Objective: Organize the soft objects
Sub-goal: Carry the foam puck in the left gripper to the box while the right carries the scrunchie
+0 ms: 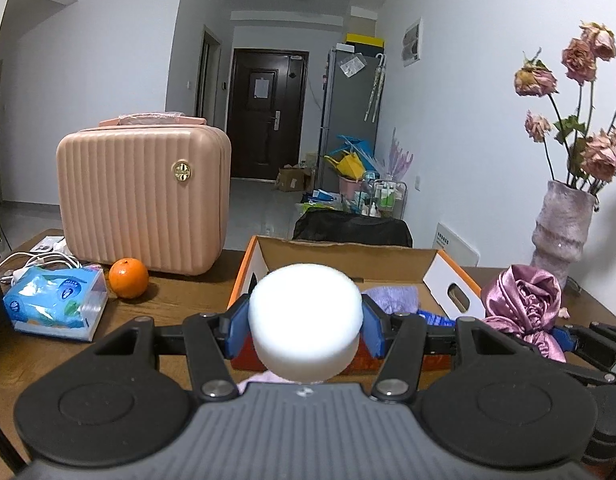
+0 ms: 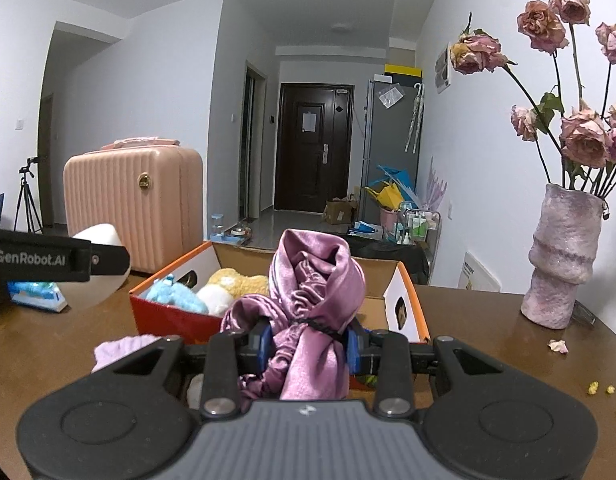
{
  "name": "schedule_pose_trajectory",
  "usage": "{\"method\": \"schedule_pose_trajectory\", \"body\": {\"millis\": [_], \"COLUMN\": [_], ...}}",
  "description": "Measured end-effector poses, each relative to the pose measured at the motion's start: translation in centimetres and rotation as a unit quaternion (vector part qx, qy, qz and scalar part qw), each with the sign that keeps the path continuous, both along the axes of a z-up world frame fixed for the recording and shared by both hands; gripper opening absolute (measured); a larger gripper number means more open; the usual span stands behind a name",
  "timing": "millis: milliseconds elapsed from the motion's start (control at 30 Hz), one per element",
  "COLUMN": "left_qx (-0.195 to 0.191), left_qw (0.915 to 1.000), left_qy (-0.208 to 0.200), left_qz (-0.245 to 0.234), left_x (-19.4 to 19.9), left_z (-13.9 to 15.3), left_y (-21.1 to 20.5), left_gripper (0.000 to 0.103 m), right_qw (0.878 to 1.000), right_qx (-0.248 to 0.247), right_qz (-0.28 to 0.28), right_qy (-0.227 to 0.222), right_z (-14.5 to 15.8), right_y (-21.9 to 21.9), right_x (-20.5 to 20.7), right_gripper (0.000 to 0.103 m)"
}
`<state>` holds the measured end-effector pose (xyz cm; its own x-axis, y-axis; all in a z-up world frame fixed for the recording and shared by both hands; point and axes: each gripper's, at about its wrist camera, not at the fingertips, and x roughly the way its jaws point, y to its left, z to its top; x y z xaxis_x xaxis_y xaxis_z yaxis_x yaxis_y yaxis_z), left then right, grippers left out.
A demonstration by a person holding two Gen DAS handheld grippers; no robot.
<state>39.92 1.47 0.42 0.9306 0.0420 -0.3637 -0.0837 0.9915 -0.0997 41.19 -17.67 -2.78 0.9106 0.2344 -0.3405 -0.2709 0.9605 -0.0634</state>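
Left tongs [image 1: 306, 326] clamped on a white foam puck [image 1: 306, 316], blue pads pressed against its two sides; the puck is held off the surface, in front of the near wall of the open cardboard box [image 1: 443, 276].

Right tongs [image 2: 308, 344] closed tight on a bunched purple satin cloth [image 2: 311, 300] (gathered with a dark elastic band at pad level), the bundle rising above the pads and hanging below them. In the left wrist view the same cloth shows at the right, beside the box's white end wall.

Box contents, seen from the right wrist view: a blue plush toy [image 2: 176, 294] at the left end, a yellow and white plush toy [image 2: 232, 286] next to it. In the left wrist view, a lilac fuzzy item [image 1: 391, 296] lies inside the box, behind the puck.

A pale lilac cloth [image 2: 120, 350] lies on the brown surface [image 2: 487, 312] near the box's red front wall.

Further left: an orange [image 1: 128, 278], a blue tissue pack [image 1: 56, 304], and a pink ribbed case [image 1: 144, 196] standing behind them. Far right: a mauve vase [image 2: 561, 256] of dried roses [image 2: 583, 140], with petal crumbs on the surface near it.
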Motion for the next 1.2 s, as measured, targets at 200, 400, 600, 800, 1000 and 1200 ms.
{"method": "schedule_pose_trajectory", "body": {"millis": [200, 400, 600, 800, 1000, 1200], "left_qx": [-0.004, -0.002, -0.002, 0.001, 0.007, 0.007], "left_qw": [1.0, 0.9999, 0.9999, 0.9998, 0.9999, 0.9999], "left_qy": [-0.003, -0.006, -0.012, -0.014, -0.012, -0.005], "left_qz": [0.002, 0.009, 0.011, 0.011, 0.009, 0.008], "left_x": [1.9, 3.6, 5.2, 7.0, 9.1, 11.3], "left_z": [0.1, 0.1, 0.3, 0.3, 0.0, -0.6], "left_y": [0.1, 0.5, 0.8, 0.7, 0.2, -0.3], "left_gripper": [0.057, 0.057, 0.057, 0.057, 0.057, 0.057], "right_qw": [1.0, 1.0, 1.0, 1.0, 1.0, 1.0], "right_qx": [0.0, -0.001, -0.008, -0.007, -0.006, -0.002], "right_qz": [0.0, 0.0, -0.003, -0.005, -0.008, -0.017], "right_qy": [-0.004, -0.007, -0.002, 0.007, 0.012, 0.017], "right_z": [0.2, 0.4, 0.2, 0.0, -0.1, -0.3], "right_y": [0.4, 0.7, 0.9, 1.1, 1.5, 1.5], "right_x": [2.0, 4.2, 5.8, 7.4, 9.6, 11.9], "right_gripper": [0.034, 0.034, 0.034, 0.034, 0.034, 0.034]}}
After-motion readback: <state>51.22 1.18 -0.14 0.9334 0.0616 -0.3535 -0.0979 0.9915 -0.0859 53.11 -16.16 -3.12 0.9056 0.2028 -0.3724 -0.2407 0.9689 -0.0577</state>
